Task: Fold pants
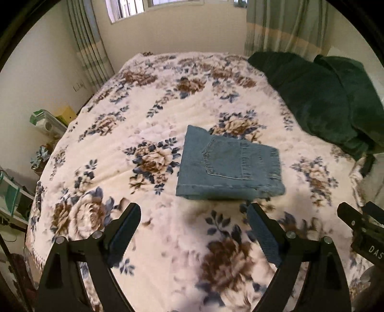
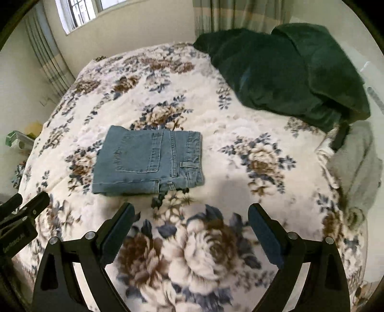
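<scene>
The blue jeans are folded into a small flat square. They lie near the middle of the bed, on a fuzzy cream blanket with big brown and blue flowers. A back pocket faces up on top. One belt loop shows at the waist edge in the right wrist view. Nothing is touching the jeans.

The left hand-held gripper is above the blanket, on the near side of the jeans. Its two black fingers are spread wide apart, with nothing between them but blanket far below. The right hand-held gripper is spread wide too, and it has hold of nothing. It is also up off the bed, with the jeans ahead and to its left. Each hand-held gripper peeks into the edge of the other one's view, so they are side by side.

A dark green blanket is bunched up at the far right corner of the bed. A grey cloth lies at the right edge. Behind the bed are a window and striped curtains. Some boxes and small things sit beside the bed on the left.
</scene>
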`<state>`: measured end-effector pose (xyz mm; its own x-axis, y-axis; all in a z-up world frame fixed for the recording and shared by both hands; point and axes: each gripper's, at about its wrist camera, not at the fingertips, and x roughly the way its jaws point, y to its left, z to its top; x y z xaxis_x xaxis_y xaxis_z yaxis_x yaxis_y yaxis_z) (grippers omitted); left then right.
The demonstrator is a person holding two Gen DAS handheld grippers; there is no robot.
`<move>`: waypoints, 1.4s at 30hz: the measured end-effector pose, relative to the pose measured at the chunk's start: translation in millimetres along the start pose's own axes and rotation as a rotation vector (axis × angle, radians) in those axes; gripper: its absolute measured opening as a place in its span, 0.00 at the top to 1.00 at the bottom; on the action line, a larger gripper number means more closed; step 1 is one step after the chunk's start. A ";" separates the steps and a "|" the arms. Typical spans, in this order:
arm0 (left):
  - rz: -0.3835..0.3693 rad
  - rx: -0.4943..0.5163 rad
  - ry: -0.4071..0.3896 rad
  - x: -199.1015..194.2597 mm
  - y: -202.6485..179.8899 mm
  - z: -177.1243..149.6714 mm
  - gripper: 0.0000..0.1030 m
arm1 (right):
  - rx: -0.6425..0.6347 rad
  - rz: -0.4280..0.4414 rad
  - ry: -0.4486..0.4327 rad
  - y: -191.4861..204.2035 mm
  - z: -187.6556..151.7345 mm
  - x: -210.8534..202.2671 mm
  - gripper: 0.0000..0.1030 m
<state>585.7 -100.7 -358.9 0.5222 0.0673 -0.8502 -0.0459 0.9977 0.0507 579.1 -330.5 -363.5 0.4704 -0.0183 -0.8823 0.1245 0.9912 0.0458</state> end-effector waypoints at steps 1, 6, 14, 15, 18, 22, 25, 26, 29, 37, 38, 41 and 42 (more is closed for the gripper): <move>-0.001 -0.008 -0.011 -19.6 -0.2 -5.2 0.12 | -0.002 0.001 -0.009 -2.2 -3.8 -15.4 0.06; 0.013 -0.011 -0.065 -97.5 -3.5 -26.0 0.12 | 0.001 0.018 -0.046 -14.9 -31.5 -109.2 0.06; 0.022 -0.017 -0.131 -248.1 2.3 -62.2 0.12 | -0.053 0.039 -0.126 -18.0 -75.9 -280.3 0.06; 0.009 -0.014 -0.136 -264.4 2.6 -65.4 0.12 | -0.059 0.038 -0.137 -18.0 -80.4 -301.3 0.06; -0.004 -0.009 -0.166 -318.1 4.6 -74.4 0.12 | -0.073 0.022 -0.183 -18.5 -94.6 -368.1 0.06; 0.009 0.019 -0.221 -383.4 10.2 -81.3 0.12 | -0.074 0.033 -0.223 -18.4 -112.4 -442.9 0.06; 0.001 0.025 -0.239 -415.4 15.1 -88.6 0.12 | -0.085 0.037 -0.248 -12.9 -126.0 -487.5 0.06; 0.004 0.024 -0.239 -421.8 17.0 -91.2 0.12 | -0.085 0.043 -0.256 -11.3 -130.5 -502.2 0.06; 0.002 0.024 -0.231 -438.5 22.5 -97.7 0.12 | -0.090 0.039 -0.283 -3.6 -142.6 -539.5 0.06; -0.007 0.009 -0.251 -461.8 34.2 -112.4 0.12 | -0.116 0.034 -0.318 12.9 -161.8 -587.9 0.06; -0.009 0.007 -0.251 -465.7 34.7 -113.5 0.12 | -0.118 0.032 -0.319 14.8 -163.1 -590.9 0.06; 0.002 0.001 -0.251 -466.2 36.3 -114.1 0.12 | -0.109 0.034 -0.318 19.3 -170.6 -593.9 0.06; 0.007 -0.002 -0.253 -466.2 36.8 -113.5 0.12 | -0.111 0.033 -0.318 20.8 -171.4 -594.4 0.05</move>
<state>243.9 -96.8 -20.2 0.7182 0.0753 -0.6918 -0.0516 0.9972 0.0549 152.3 -276.5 81.5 0.7237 -0.0091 -0.6900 0.0176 0.9998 0.0052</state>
